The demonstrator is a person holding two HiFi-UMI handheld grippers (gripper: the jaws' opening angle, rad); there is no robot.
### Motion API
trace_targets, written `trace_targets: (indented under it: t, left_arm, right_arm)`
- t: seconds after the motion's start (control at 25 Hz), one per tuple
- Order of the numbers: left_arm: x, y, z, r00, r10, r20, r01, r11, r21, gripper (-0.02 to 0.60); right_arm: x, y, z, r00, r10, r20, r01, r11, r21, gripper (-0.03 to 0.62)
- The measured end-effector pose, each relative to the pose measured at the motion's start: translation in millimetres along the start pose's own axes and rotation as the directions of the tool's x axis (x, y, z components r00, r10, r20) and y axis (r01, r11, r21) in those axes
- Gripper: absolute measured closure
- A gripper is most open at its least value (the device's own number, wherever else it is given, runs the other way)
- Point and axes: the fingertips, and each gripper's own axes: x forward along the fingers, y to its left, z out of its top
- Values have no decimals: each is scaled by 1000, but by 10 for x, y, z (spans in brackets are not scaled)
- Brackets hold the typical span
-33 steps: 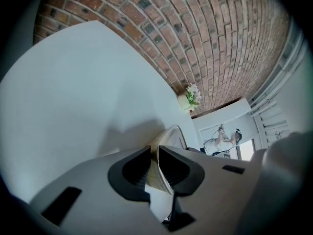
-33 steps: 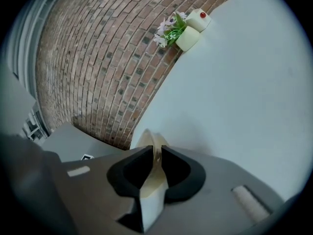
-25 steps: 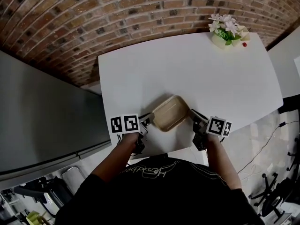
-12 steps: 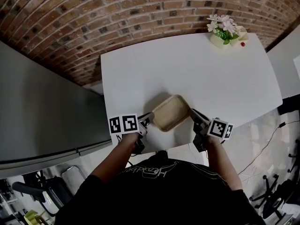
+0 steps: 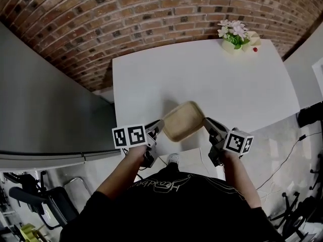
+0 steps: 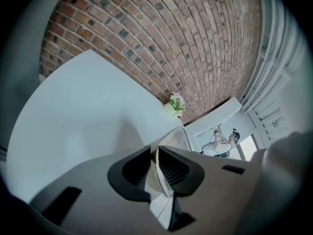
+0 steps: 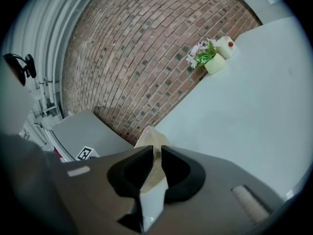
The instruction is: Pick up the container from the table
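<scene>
The container (image 5: 182, 121) is a shallow tan tray, held in the air over the near edge of the white table (image 5: 202, 69), between both grippers. My left gripper (image 5: 157, 130) is shut on its left rim, my right gripper (image 5: 207, 125) on its right rim. In the left gripper view the thin pale rim (image 6: 172, 140) runs between the black pads (image 6: 173, 169) of the left gripper (image 6: 154, 167). The right gripper view shows the tan rim (image 7: 150, 140) rising from the right gripper (image 7: 157, 163), whose pads press on it.
A pot of white flowers (image 5: 233, 33) with a small red-topped object beside it stands at the table's far right corner. A brick wall (image 5: 126, 14) runs behind the table. A grey cabinet (image 5: 45, 110) lies to the left. Cables and chair legs show on the floor at right.
Both grippers have risen with the container, lifting it off the table; its shadow on the tabletop has separated from it. The grips have not changed.
</scene>
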Motion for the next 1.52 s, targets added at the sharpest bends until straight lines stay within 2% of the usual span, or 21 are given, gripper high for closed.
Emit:
trace_targets:
  t: [0.4, 0.96, 1.16, 1.52]
  left_arm:
    - [-441, -438, -282, 994, -30, 101, 27, 999, 32, 529]
    - [-1101, -1157, -630, 967, -100, 232, 67, 987, 147, 529]
    - [-1304, -1398, -779, 956, -133, 262, 82, 977, 199, 529]
    - [-1527, -1688, -1086, 939, -176, 296, 102, 963, 250, 529]
  right_arm:
    - [-523, 417, -40, 998, 43, 47, -39, 995, -89, 539]
    - [-1312, 1164, -97, 974, 193, 121, -172, 971, -163, 537]
    - [-1605, 1352, -150, 963, 219, 155, -188, 963, -195, 537]
    - [-2065, 1552, -283, 942, 266, 206, -219, 949, -225, 537]
